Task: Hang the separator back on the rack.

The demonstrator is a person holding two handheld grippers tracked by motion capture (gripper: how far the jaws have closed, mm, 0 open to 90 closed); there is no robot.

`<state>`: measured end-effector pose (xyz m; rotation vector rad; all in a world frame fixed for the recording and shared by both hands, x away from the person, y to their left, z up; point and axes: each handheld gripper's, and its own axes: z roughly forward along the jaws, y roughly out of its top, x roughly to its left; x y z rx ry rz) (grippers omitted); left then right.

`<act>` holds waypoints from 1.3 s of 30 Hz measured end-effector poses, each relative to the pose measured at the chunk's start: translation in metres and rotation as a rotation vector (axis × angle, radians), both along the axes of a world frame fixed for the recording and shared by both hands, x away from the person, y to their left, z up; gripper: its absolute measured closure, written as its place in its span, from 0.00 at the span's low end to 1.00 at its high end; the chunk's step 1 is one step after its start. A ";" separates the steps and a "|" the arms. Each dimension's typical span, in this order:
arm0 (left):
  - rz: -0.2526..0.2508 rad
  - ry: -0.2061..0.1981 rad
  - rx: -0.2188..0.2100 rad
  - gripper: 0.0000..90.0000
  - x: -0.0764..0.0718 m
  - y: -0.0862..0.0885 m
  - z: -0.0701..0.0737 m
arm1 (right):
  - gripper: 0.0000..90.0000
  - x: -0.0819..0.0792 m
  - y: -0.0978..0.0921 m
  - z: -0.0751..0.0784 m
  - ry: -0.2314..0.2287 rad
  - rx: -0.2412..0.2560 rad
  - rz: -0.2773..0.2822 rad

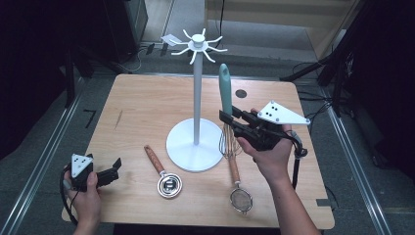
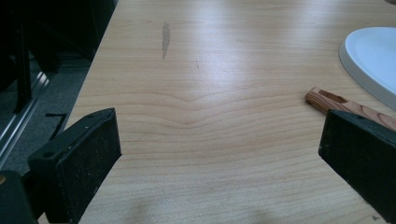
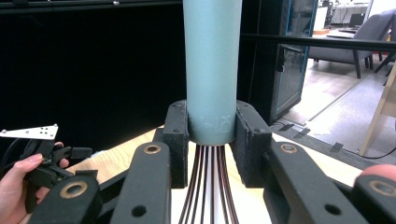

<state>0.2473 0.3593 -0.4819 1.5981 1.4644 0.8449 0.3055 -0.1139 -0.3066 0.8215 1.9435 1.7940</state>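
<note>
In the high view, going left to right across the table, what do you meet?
Left gripper → wooden-handled metal scoop → white hook stand → teal-handled whisk, clamped in the right gripper.

Strainer (image 1: 240,197) lies right of the stand (image 1: 195,144).

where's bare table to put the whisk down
Widest free patch: the far left of the table, left of the rack's pole. The front is crowded: round base, wooden-handled spoon, strainer.
</note>
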 end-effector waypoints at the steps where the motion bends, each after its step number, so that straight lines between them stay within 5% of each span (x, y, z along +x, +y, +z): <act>1: 0.001 0.001 0.000 0.00 0.000 0.000 0.000 | 0.78 0.000 0.000 0.000 -0.003 -0.004 0.002; 39: -0.001 -0.001 -0.003 0.00 0.000 0.000 0.000 | 0.78 -0.005 0.013 0.023 -0.027 0.024 0.036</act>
